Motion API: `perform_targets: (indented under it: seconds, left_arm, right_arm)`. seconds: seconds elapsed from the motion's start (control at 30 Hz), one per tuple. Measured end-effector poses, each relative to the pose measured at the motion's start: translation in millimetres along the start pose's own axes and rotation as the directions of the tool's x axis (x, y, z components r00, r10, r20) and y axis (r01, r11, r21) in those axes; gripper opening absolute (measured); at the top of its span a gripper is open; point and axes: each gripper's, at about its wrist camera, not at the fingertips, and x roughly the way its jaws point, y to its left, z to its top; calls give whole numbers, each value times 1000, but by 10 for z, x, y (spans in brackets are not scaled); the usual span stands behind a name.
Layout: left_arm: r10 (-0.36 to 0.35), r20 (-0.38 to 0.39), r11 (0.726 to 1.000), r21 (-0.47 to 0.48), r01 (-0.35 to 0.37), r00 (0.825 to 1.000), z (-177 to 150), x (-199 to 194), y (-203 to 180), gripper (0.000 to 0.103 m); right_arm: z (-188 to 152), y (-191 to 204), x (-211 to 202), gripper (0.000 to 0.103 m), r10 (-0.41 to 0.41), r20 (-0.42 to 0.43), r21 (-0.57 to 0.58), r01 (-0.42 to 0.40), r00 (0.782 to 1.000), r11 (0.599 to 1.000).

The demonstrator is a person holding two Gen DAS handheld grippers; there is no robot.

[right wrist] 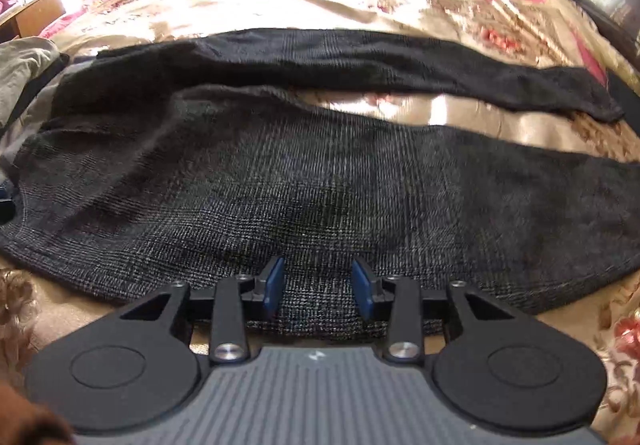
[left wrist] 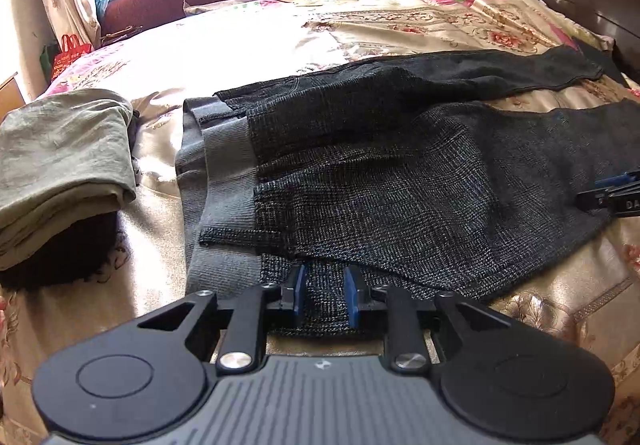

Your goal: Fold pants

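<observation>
Left wrist view: the dark checked pants (left wrist: 400, 173) are lying spread across the bed (left wrist: 248, 41), grey waistband (left wrist: 224, 181) toward the left, both legs running off to the right with a strip of floral cover showing between them. The left tool (left wrist: 325, 295) is sitting low at the near hem by the waistband, its blue pads (left wrist: 299, 289) standing narrowly apart with cloth lying between them; the pads are not pressing on it. A folded olive garment (left wrist: 64, 165) is resting on the bed left of the pants, just beside the waistband. The tip of the right tool (left wrist: 608, 195) is showing at the right edge, over the near leg.

Right wrist view: the right tool (right wrist: 319, 285) is sitting at the near edge of the near pant leg (right wrist: 320, 185), pads (right wrist: 275, 285) moderately apart, fabric between them, not clamped. The far leg (right wrist: 360, 61) is lying separately behind. Only a corner of the olive garment (right wrist: 24, 65) is appearing here, and the waistband is barely showing at the left edge.
</observation>
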Motion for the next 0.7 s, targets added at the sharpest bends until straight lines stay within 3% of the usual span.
perform_targets:
  seconds: [0.17,0.27,0.33,0.47,0.6,0.7]
  left_arm:
    - [-4,-3,999,46,4,1000,46,-53,32,38]
    - [-27,11,997,74,26,1000,171,-127,89,38]
    - [-59,41,993,107,54,997,337,-189,145,38]
    - [-71,71,989,133,61,995,801,-43,355,41]
    - [-61,69,989,137,51,996,1209,247,616,45]
    - [-31,45,991,128,25,998,1362,446,759,45]
  right_arm:
    - [45,-1,11,40,13,-11,-41,-13,1000,999]
    - [182,-42,-68,38,71,-42,-83,-74,997,994]
    - [350,-2,-120,38,101,-20,-148,-102,995,984]
    - [863,176,9,39,187,-3,-281,-180,982,943]
    - [1393,404,329,47,247,-5,-436,-225,969,872]
    - [1650,535,531,47,270,-15,-461,-246,963,853]
